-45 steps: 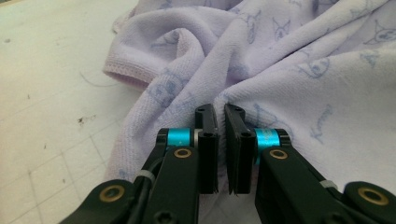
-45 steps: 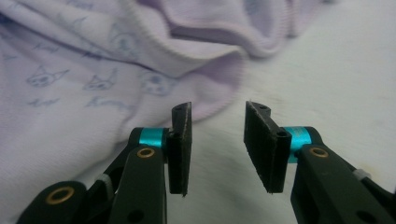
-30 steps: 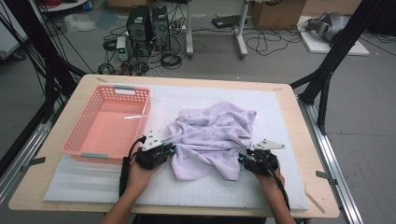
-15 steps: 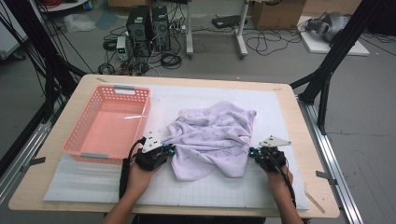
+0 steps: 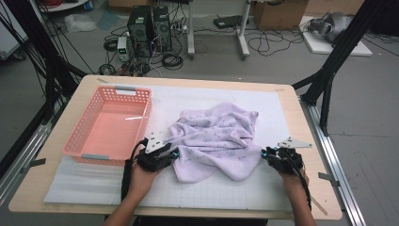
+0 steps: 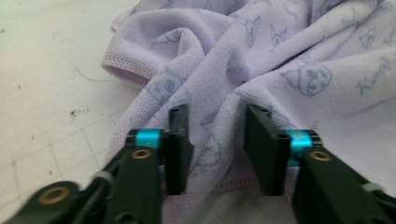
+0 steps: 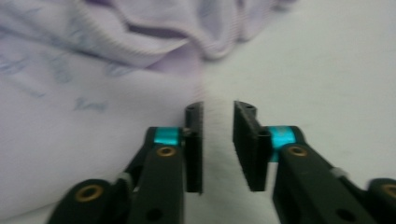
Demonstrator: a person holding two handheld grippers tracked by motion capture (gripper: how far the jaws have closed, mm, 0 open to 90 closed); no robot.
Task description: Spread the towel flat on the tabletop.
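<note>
A lilac towel with a faint blue print lies crumpled on the white mat in the middle of the table. My left gripper is at the towel's lower left edge. Its jaws have just been opening, and in the left gripper view they stand apart with a fold of the towel between them, unpressed. My right gripper sits just right of the towel's lower right corner. Its jaws have also just been opening; they are open over the mat, with the towel to their left.
An empty pink plastic basket stands on the table's left half, close to my left hand. White mat lies bare to the right of the towel. Table legs, computers and cables stand on the floor beyond the far edge.
My right hand has slid to the right, off the towel's lower right edge, and that corner now reaches a little farther right. The left hand has stayed put.
</note>
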